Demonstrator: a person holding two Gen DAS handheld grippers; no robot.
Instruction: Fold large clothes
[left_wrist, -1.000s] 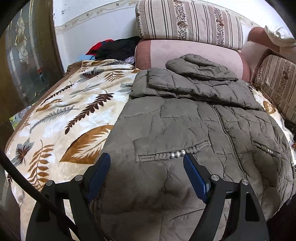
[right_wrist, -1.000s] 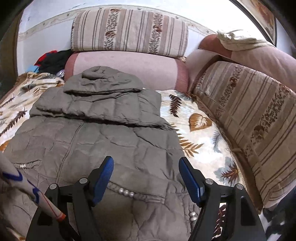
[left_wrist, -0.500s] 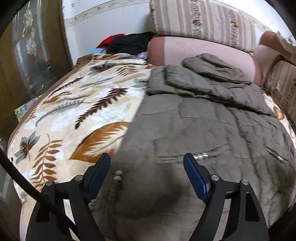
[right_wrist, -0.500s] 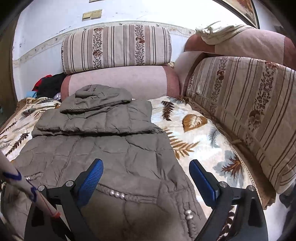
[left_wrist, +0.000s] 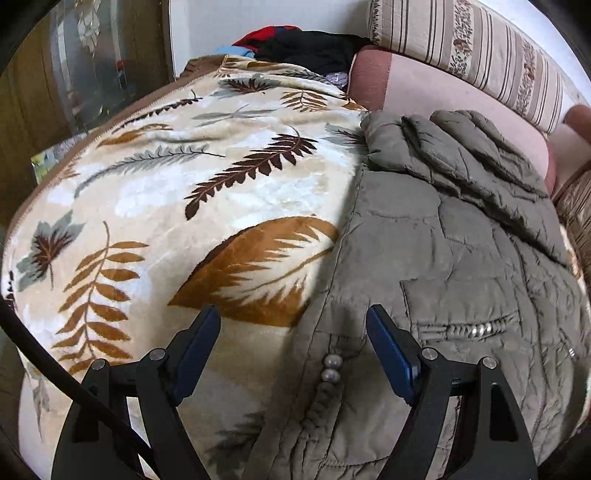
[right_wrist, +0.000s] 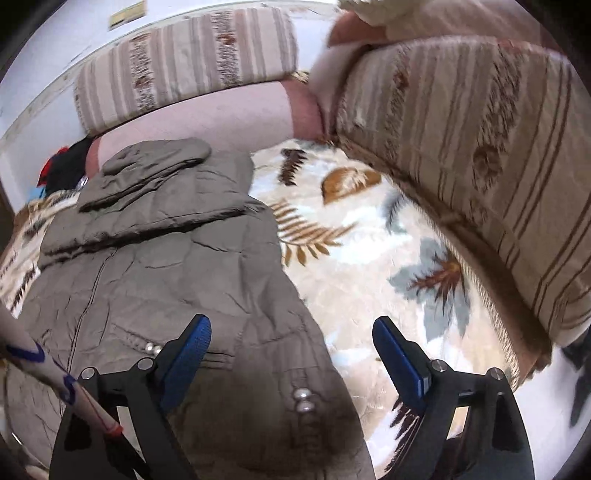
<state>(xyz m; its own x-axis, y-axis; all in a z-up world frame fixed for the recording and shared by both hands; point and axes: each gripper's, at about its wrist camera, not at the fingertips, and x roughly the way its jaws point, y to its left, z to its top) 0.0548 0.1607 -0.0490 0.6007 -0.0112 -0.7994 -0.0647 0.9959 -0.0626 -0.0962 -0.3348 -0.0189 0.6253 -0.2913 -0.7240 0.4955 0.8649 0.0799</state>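
Observation:
An olive quilted jacket lies flat on a leaf-print blanket, hood and folded sleeves at the far end against the sofa back. My left gripper is open and empty above the jacket's near left edge, where a row of metal beads shows between the fingers. In the right wrist view the jacket fills the left half. My right gripper is open and empty above the jacket's near right edge, next to two beads.
Striped sofa cushions line the back and right side. A pile of dark and red clothes sits at the far left corner. A wooden glass door stands left of the bed. A striped sleeve crosses the right wrist view's lower left.
My left gripper has moved left, from over the jacket's middle to its left edge. My right gripper has moved right to the jacket's right edge. Both stay open.

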